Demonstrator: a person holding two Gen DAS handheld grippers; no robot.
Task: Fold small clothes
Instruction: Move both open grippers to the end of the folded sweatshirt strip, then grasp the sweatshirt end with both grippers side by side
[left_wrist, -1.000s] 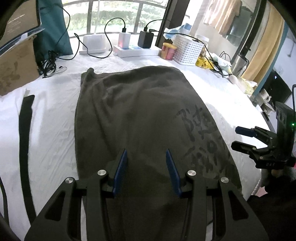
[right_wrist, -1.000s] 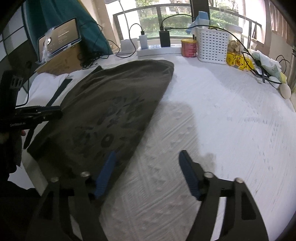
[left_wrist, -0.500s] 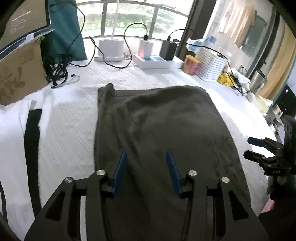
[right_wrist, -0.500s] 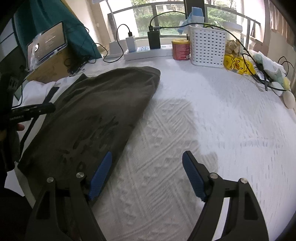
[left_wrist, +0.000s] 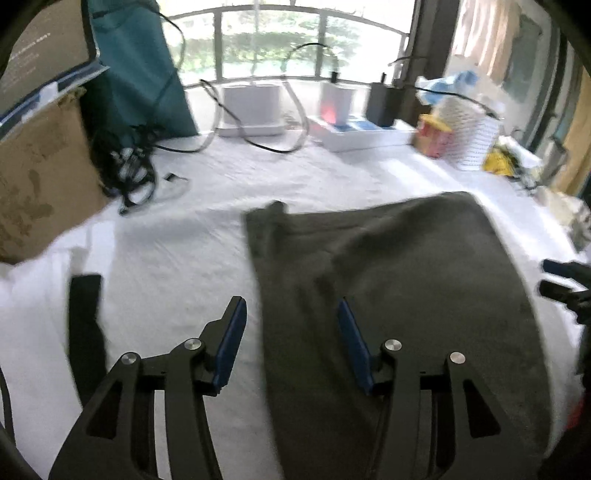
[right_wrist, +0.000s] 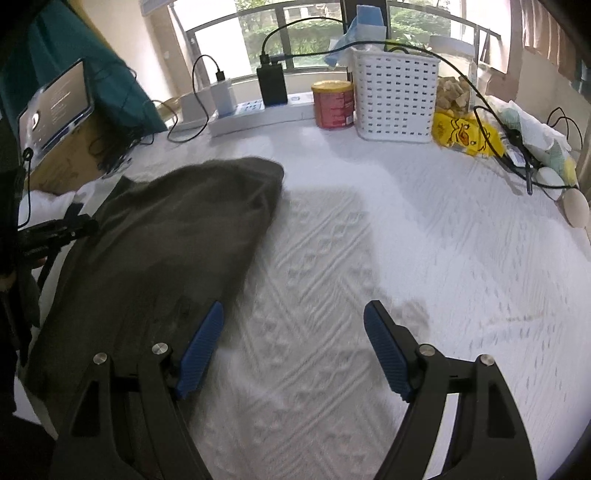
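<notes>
A dark olive garment (left_wrist: 406, 277) lies flat on the white bedcover (left_wrist: 177, 258), folded into a long strip. My left gripper (left_wrist: 290, 310) hovers over the strip's left edge with its jaws opening. That edge runs beneath the gap between them, and the blue pads do not press on it. In the right wrist view the garment (right_wrist: 166, 240) fills the left side. My right gripper (right_wrist: 294, 310) stands open above the bedcover (right_wrist: 424, 240), its left pad over the garment's right edge. Each view also shows the other gripper, the right gripper (left_wrist: 557, 277) and the left gripper (right_wrist: 70, 229).
A black strap (left_wrist: 85, 325) lies left of the garment. A cardboard box (left_wrist: 37, 177) and tangled cables (left_wrist: 129, 173) stand at the back left. Along the window sit a power strip (right_wrist: 258, 114), a red can (right_wrist: 332, 103), a white basket (right_wrist: 395, 96) and a yellow bag (right_wrist: 465, 133).
My left gripper has slid from the garment's middle to its left edge and its jaws have widened. My right gripper has shifted along the right edge, still open.
</notes>
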